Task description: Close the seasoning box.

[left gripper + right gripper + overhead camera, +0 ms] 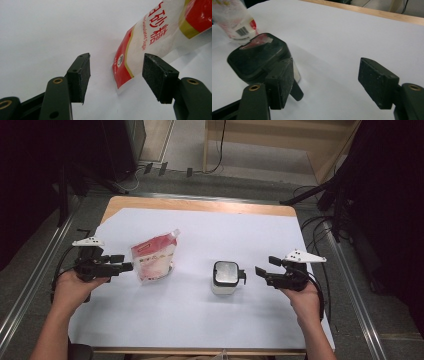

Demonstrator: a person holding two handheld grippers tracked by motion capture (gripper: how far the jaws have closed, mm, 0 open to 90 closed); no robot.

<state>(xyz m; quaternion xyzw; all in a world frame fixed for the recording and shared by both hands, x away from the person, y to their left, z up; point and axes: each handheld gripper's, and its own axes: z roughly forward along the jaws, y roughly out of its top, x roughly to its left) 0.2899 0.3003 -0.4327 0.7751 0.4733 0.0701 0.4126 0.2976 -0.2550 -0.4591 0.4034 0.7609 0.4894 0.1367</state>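
Observation:
A red and white sugar pouch (153, 256) with a corner spout stands left of centre on the white sheet (240, 232). My left gripper (122, 262) is level just left of the pouch and open. In the left gripper view the pouch's lower corner (125, 70) lies beyond the pads (83, 75), which do not touch it. A white jar with a black lid (226, 276) sits right of centre. My right gripper (265, 266) is open a short way to the jar's right. In the right gripper view the jar (257, 57) sits behind the left finger (283, 82), with nothing between the jaws (327, 82).
The sheet covers a wooden table whose far edge (200, 204) shows bare. Cables (315, 227) and black stand legs (310, 195) lie on the floor around it. The sheet's front and far parts carry nothing.

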